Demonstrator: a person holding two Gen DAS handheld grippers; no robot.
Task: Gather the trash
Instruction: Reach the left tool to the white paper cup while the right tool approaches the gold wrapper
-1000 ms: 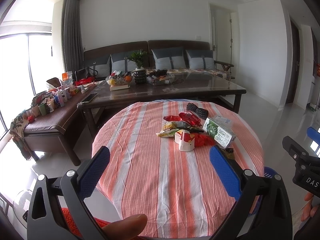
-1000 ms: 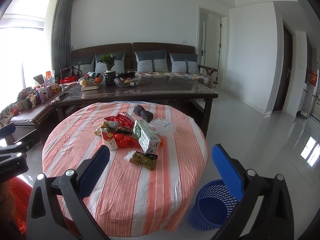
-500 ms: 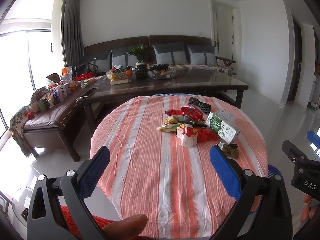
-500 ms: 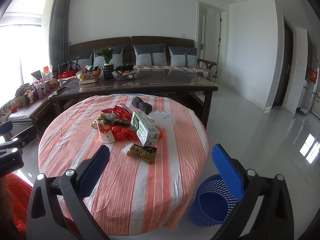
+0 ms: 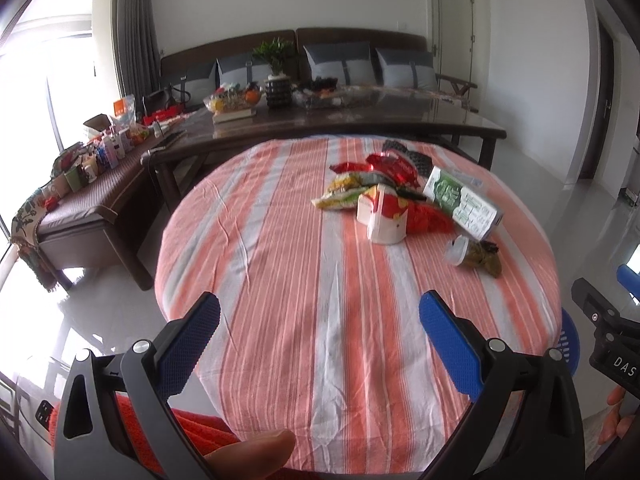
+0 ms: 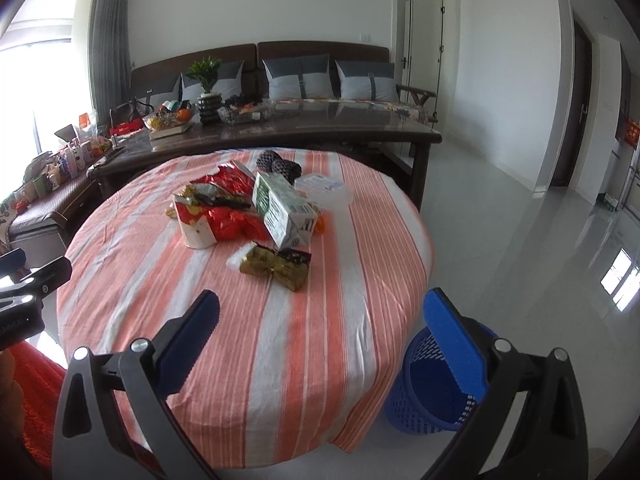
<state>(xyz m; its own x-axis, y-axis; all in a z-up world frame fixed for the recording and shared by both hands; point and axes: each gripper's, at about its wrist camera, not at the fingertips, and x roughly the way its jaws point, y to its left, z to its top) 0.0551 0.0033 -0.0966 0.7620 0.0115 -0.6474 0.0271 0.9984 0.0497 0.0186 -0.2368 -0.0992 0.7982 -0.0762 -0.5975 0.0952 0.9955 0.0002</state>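
Trash lay heaped toward the far middle of the round table (image 6: 280, 344), on its orange-and-white striped cloth. We noted a green-and-white carton (image 6: 282, 210) on its side, a torn red-and-white paper cup (image 6: 194, 224) just left of it, red wrappers (image 6: 232, 178) behind and between them, and a gold-and-black wrapper (image 6: 276, 268) nearest us, a little apart from the heap. Two dark lumps (image 6: 278, 166) sat at the far edge; we could not tell what they were. A clear lidded tub (image 6: 324, 188) lay beside the carton.

We saw a blue basket (image 6: 432, 392) on the floor at the table's right edge, partly behind the right gripper's finger; we judged it the bin.

Right gripper (image 6: 320, 320) hung over the near table with its fingers spread wide, holding nothing. Left gripper (image 5: 320, 324) likewise: released, empty, well short of the heap.

Risks, as we judged them:
- thin wrappers lie flat on cloth; closing fingers could pinch the cloth and drag the whole heap.
- the carton leans on the wrappers; pulling one could tip it toward the edge.
- the cup is torn and may crush or slip.
- the basket sits low beside the table, so a light wrapper released too high could drift past it.
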